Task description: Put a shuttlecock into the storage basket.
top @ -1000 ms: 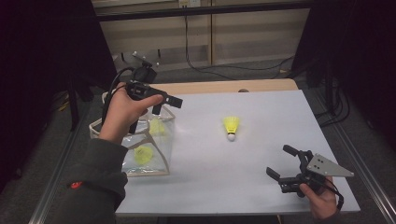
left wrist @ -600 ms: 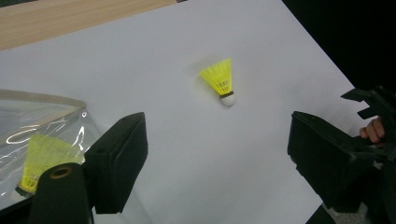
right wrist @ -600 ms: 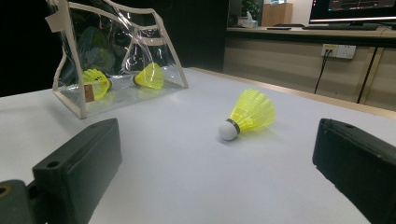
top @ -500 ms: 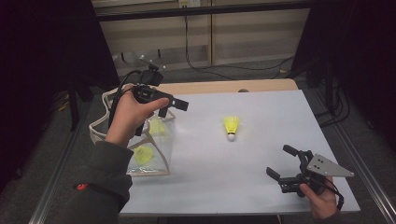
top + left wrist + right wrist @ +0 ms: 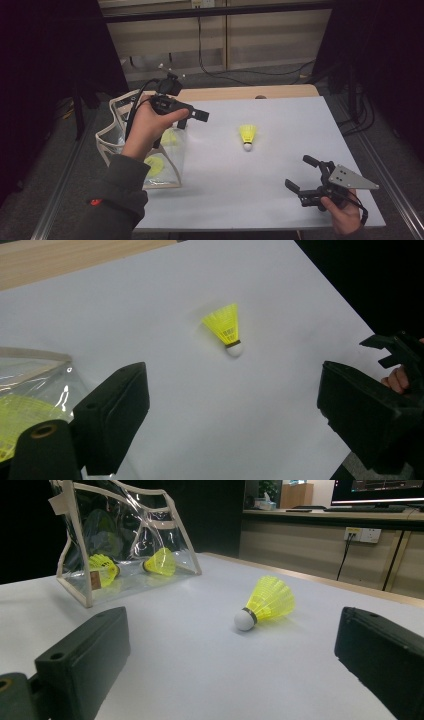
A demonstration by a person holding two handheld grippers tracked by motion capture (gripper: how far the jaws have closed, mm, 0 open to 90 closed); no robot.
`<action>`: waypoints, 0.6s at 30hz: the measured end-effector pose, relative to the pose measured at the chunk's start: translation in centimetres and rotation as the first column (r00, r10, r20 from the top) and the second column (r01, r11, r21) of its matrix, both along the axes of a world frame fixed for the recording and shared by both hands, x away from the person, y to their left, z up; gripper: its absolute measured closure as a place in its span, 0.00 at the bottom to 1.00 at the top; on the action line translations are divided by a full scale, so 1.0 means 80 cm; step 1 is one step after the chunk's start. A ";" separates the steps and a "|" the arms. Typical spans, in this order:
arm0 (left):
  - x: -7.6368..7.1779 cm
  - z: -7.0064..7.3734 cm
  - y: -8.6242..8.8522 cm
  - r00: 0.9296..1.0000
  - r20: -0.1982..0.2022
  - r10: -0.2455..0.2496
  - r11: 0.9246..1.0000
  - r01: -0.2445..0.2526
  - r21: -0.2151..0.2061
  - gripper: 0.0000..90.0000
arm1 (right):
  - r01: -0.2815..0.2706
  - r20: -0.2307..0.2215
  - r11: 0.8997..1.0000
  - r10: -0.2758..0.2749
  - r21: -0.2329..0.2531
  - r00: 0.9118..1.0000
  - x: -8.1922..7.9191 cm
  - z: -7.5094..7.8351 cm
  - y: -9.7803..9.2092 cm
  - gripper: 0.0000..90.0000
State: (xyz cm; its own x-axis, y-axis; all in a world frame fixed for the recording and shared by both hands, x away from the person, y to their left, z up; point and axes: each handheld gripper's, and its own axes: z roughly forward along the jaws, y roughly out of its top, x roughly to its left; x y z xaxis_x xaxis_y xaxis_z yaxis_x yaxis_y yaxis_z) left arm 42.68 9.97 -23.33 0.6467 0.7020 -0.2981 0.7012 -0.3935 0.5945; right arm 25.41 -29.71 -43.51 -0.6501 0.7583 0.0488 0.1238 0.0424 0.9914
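Observation:
A yellow shuttlecock (image 5: 246, 136) (image 5: 226, 330) (image 5: 265, 602) lies on its side on the white table top (image 5: 280, 200), cork toward me. At the table's left stands a clear pouch (image 5: 145, 150) (image 5: 125, 545) with two yellow shuttlecocks (image 5: 102, 570) (image 5: 160, 561) inside. My left gripper (image 5: 192, 120) (image 5: 235, 405) hovers above the pouch's right edge, open, empty, pointing at the loose shuttlecock. My right gripper (image 5: 299, 172) (image 5: 235, 655) sits low near the front right corner, open and empty, facing the same shuttlecock from some way off.
A wooden strip (image 5: 240, 93) runs along the table's far edge. Metal rails (image 5: 395, 175) flank the table on both sides. Cables trail on the floor behind. White surface lies between the pouch, the shuttlecock and the right gripper.
The left gripper has drifted right, from over the pouch toward the loose shuttlecock. The right gripper and the shuttlecock have stayed put.

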 end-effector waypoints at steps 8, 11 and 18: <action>-0.003 -0.009 -0.012 1.000 0.005 -0.022 1.000 0.022 0.006 0.13 | -0.001 0.000 1.000 0.001 -0.001 1.000 0.000 0.000 -0.001 0.01; -0.003 -0.013 -0.015 1.000 0.003 -0.023 1.000 0.023 0.006 0.12 | 0.000 0.002 1.000 0.000 -0.003 1.000 0.000 0.000 0.000 0.01; -0.005 -0.021 -0.022 1.000 0.017 -0.023 1.000 0.023 0.013 0.12 | 0.000 0.000 1.000 0.000 -0.003 1.000 0.000 0.000 -0.001 0.01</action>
State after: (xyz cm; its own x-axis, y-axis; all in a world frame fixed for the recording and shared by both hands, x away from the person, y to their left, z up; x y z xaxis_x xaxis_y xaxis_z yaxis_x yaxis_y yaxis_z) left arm 42.30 8.19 -25.00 0.6675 0.6906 -0.2783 0.6819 -0.4169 0.6010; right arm 25.44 -29.78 -43.52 -0.6499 0.7586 0.0465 0.1239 0.0454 0.9913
